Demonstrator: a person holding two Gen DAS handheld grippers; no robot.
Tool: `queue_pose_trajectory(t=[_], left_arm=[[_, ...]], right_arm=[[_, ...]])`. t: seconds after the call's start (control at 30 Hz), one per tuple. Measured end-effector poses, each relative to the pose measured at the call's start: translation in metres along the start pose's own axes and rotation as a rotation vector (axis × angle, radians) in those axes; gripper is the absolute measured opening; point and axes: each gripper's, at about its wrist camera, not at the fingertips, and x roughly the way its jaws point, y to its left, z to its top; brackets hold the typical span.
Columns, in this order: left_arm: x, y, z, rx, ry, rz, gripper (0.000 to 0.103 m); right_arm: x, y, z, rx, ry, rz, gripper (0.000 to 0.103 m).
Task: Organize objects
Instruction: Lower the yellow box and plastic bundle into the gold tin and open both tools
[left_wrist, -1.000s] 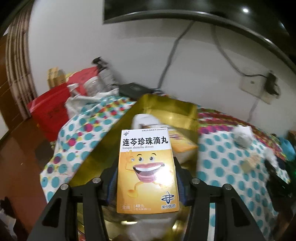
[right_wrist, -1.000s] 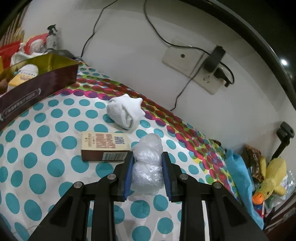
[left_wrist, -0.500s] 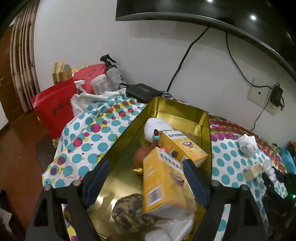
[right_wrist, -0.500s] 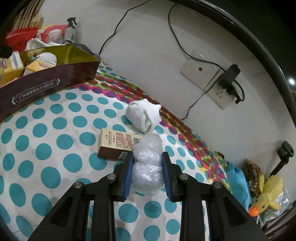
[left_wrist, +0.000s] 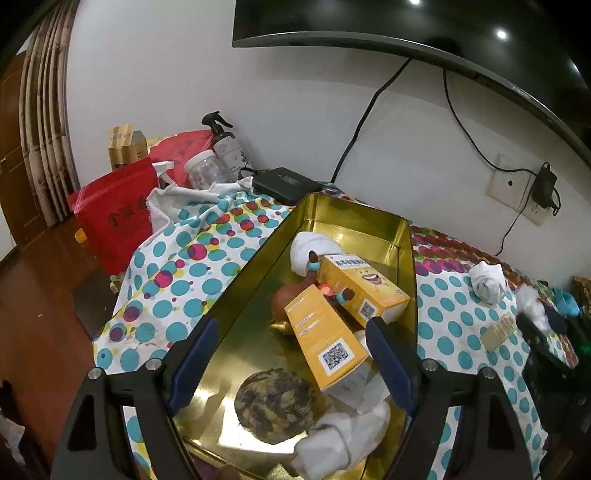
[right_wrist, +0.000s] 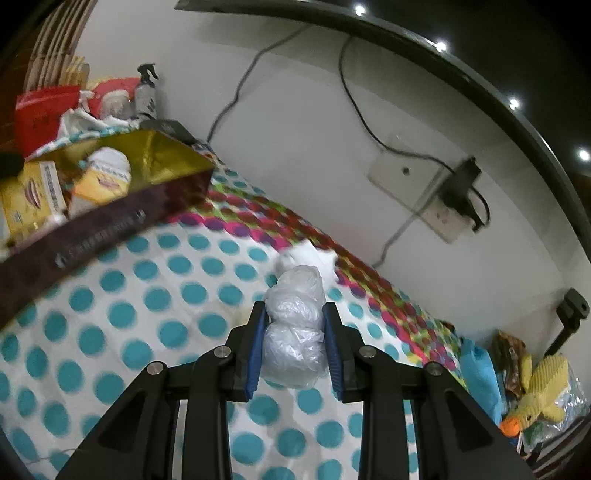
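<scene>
Left gripper (left_wrist: 291, 354): jaws spread, empty, above the tin (left_wrist: 404, 258), which holds two yellow boxes (left_wrist: 327, 343). Right gripper (right_wrist: 294, 345): clamped on a plastic bag (right_wrist: 293, 325).

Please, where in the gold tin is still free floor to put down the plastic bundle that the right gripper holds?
The gold tin has bare floor along its left wall, beside the camouflage ball, and at the far end behind the white roll. The middle and right side are crowded with two yellow boxes. The right gripper holds the plastic bundle.
</scene>
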Motion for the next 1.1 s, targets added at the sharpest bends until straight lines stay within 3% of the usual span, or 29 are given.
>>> queue_pose_trajectory(t=[0.7,1.1], left_arm=[[0.015,0.027,0.003,-0.088,0.053,-0.049,0.084],[0.016,0.028,0.003,-0.108,0.059,-0.068,0.084]], right_arm=[[0.006,0.095,0.142,-0.053,-0.124,0.184,0.028],[0.029,0.123,0.162,-0.094,-0.102,0.227,0.028]])
